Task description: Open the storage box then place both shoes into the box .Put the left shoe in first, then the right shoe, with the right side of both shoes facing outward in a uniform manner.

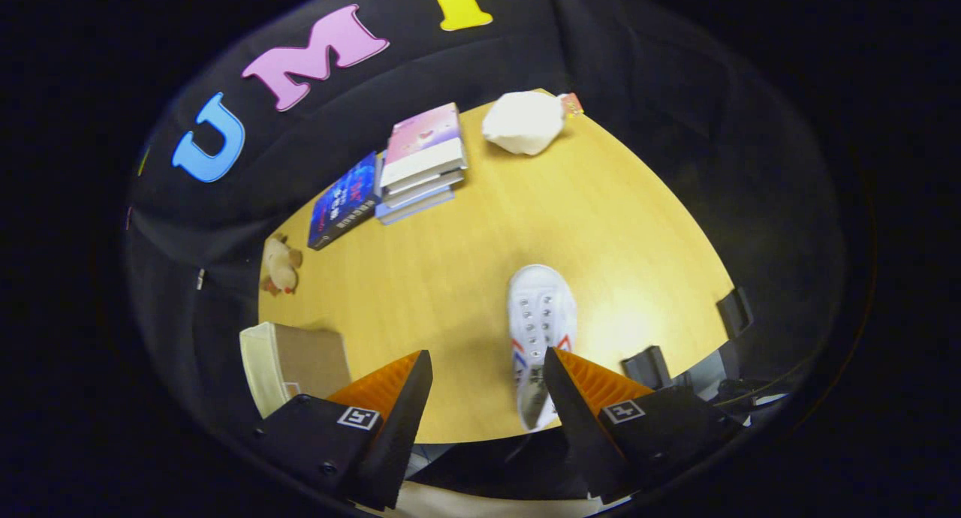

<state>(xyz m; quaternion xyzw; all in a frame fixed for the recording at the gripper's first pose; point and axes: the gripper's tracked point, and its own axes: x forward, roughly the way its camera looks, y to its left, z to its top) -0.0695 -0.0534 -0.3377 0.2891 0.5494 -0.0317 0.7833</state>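
I count one shoe (539, 330) on the wooden table (465, 278): a white sneaker with metal eyelets and red and blue stripes on its side, toe pointing away from me. My gripper (488, 368) is spread wide and holds nothing; the shoe lies just ahead of the fingers, its heel end tucked beside the inner edge of the right finger, the left finger well apart from it. One storage box (289, 364) sits near the table's edge, just beyond the left finger, pale-walled with a brown inside; I cannot tell how its lid stands. Farther off I see one stack of books (422, 161) with a single blue book (344, 200) lying beside it, one white crumpled bag (523, 121) at the far end, and one small plush toy (280, 265) between the books and the box. Two dark clamps (691, 338) grip the table's right edge.
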